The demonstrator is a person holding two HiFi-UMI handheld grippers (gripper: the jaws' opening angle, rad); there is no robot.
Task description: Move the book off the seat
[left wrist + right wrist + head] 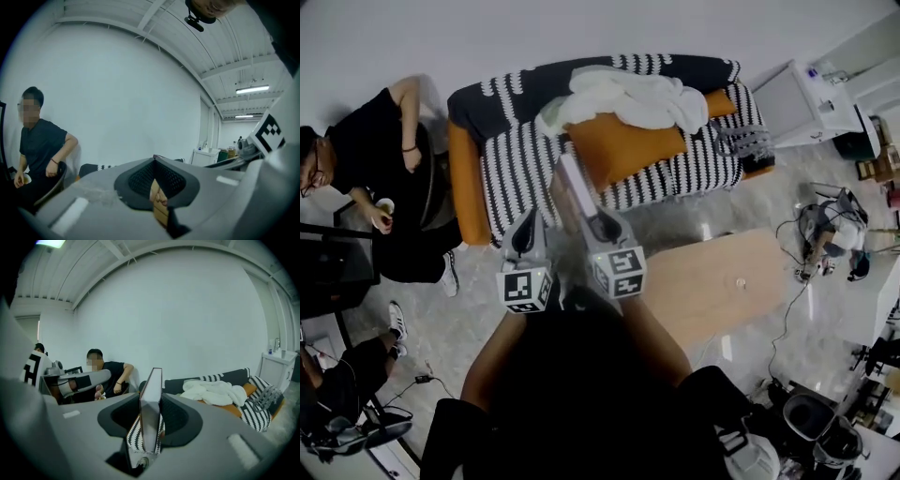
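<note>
My right gripper is shut on the book, a thin volume held on edge. It hangs in the air in front of the striped sofa seat, lifted off it. In the right gripper view the book stands upright between the pads, pages toward the camera. My left gripper is just to the left of it, with its jaws together and nothing in them. The left gripper view points up at the wall and ceiling, and its jaws meet in front of the lens.
An orange cushion and a white blanket lie on the sofa. A wooden coffee table stands at my right. A seated person is left of the sofa. A white cabinet stands far right, with cables on the floor.
</note>
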